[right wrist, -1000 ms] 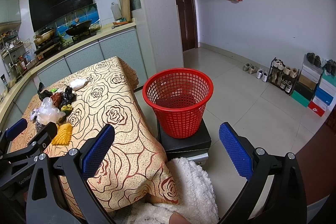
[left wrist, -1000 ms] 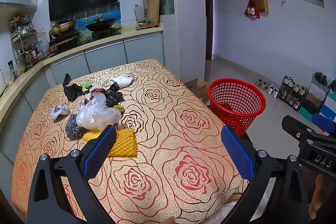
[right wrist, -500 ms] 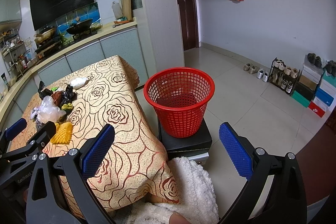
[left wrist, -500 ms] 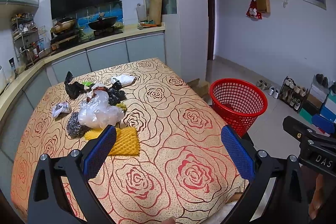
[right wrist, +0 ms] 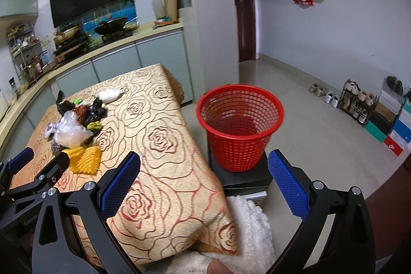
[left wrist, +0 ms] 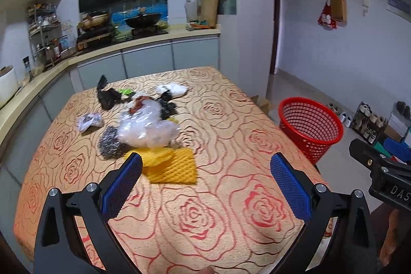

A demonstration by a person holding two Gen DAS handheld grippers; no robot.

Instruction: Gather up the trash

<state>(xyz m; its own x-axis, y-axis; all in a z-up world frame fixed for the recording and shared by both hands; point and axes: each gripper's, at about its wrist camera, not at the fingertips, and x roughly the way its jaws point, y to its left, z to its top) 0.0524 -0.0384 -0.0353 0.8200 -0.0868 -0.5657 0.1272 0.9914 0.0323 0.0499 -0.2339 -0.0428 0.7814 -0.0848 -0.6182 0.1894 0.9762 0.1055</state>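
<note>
A pile of trash lies on the rose-patterned table (left wrist: 231, 135): a yellow foam net (left wrist: 172, 166), a clear plastic bag (left wrist: 147, 130), black bags (left wrist: 109, 99), a white wad (left wrist: 172, 90) and a small grey wrapper (left wrist: 88, 120). My left gripper (left wrist: 205, 184) is open and empty, above the table just short of the yellow net. A red mesh basket (right wrist: 240, 125) stands on a dark box to the table's right; it also shows in the left wrist view (left wrist: 310, 127). My right gripper (right wrist: 203, 186) is open and empty, near the table's front right corner, before the basket.
A kitchen counter with stove and pans (left wrist: 138, 27) runs behind the table. A white fluffy cloth (right wrist: 246, 227) lies below the table's corner. Shoe racks and boxes (right wrist: 364, 104) line the right wall. Tiled floor surrounds the basket.
My left gripper has moved forward over the table toward the trash pile. The right gripper has shifted slightly forward. Both stay open and empty.
</note>
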